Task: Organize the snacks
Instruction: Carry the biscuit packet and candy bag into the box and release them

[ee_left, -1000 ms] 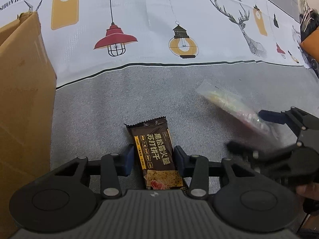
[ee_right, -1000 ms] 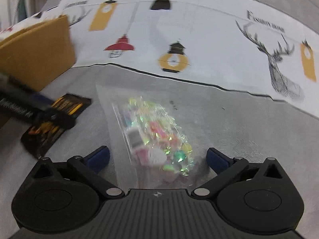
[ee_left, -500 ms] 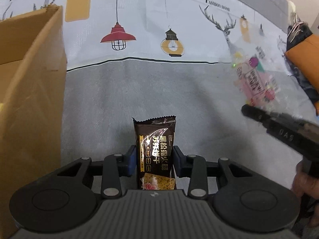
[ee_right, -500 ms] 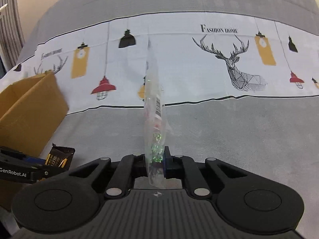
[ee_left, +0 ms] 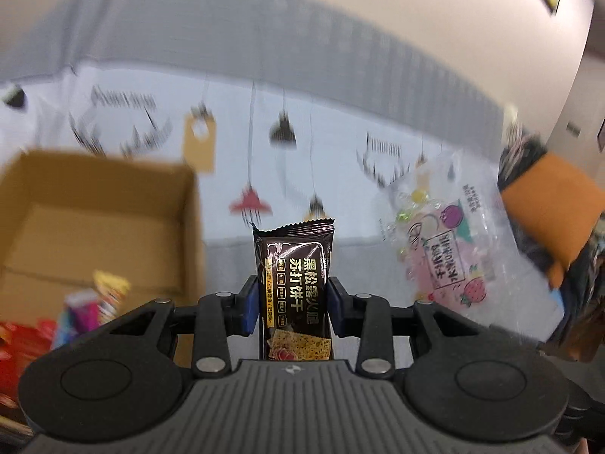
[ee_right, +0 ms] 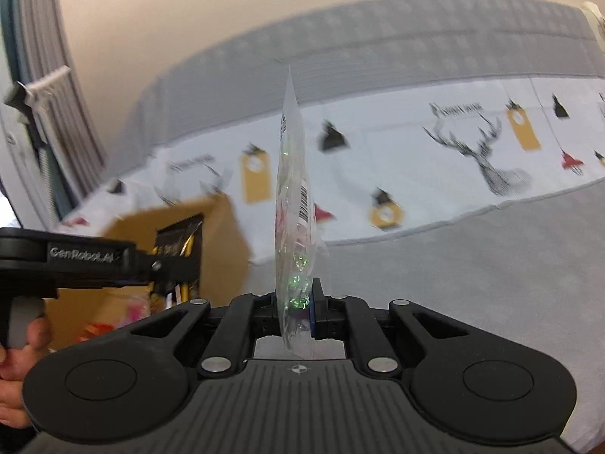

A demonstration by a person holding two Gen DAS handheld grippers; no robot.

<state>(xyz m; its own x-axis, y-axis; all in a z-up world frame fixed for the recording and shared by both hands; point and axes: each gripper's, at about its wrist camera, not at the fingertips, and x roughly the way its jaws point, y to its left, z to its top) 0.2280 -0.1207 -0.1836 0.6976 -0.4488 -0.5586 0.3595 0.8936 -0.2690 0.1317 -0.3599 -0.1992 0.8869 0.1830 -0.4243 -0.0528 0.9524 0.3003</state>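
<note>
**Beside the cardboard box, both snacks held aloft**

Between the left gripper's jaws a dark cracker packet is clamped upright, just right of the cardboard box, which holds blurred colourful snacks. The right gripper's jaws are pinched on a clear candy bag, edge-on, farther right of the box, above the lamp-and-deer printed cloth.

One dark cracker packet, one clear candy bag, one cardboard box, two grippers.
</note>
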